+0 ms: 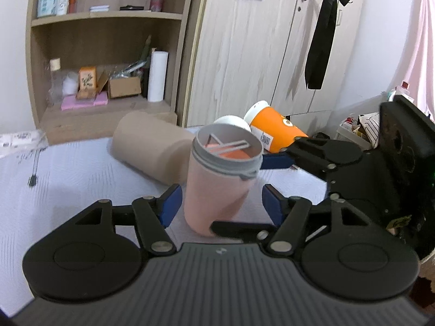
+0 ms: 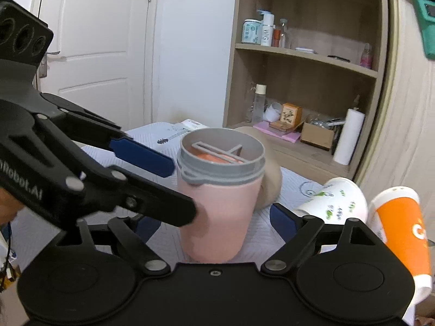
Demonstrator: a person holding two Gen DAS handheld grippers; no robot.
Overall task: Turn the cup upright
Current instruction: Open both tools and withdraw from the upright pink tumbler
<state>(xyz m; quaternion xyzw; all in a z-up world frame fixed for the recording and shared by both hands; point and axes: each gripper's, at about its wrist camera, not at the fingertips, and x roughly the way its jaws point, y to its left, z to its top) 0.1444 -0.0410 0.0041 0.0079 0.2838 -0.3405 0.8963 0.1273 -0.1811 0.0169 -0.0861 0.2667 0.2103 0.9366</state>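
Note:
A pink cup with a grey screw rim stands mouth up on the white quilted surface, leaning slightly. It also shows in the right wrist view. My left gripper is open, its blue pads on either side of the cup's lower body with gaps. My right gripper is open around the cup too, and it reaches in from the right in the left wrist view. The left gripper crosses the right wrist view from the left.
An orange paper cup and a white printed paper cup lie on their sides behind. A beige roll lies beside the pink cup. Wooden shelves with bottles and boxes stand beyond, a wardrobe to the right.

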